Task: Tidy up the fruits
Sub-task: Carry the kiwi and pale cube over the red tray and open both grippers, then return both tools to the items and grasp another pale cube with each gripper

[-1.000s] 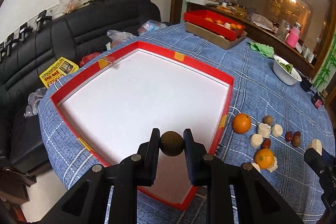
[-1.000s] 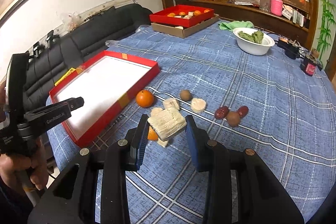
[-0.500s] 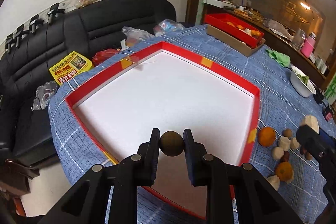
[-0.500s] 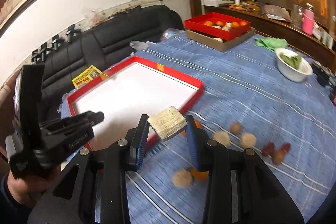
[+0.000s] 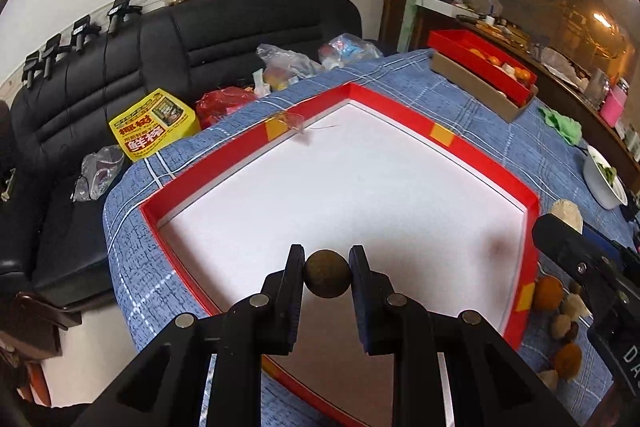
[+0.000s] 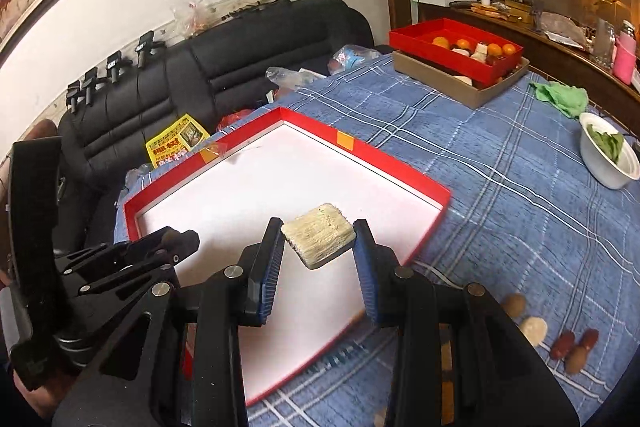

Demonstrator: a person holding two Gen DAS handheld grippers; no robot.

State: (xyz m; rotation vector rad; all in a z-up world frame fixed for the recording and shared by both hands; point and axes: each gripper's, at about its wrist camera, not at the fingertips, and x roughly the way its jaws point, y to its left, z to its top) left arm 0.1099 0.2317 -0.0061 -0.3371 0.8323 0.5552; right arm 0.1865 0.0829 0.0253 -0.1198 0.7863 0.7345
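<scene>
My left gripper is shut on a small round brown fruit and holds it above the near part of the red-rimmed white tray. My right gripper is shut on a pale fibrous block and holds it over the tray's right side. The left gripper shows at the left of the right wrist view. Loose fruits lie on the blue cloth: oranges, a brown fruit, red dates.
A filled red box on a brown box stands at the far side. A white bowl of greens and a green cloth lie at the right. A black sofa with bags stands beyond the table's edge.
Both grippers have moved left over the tray, each still holding its item. The right gripper has left the loose fruits behind on the cloth.
</scene>
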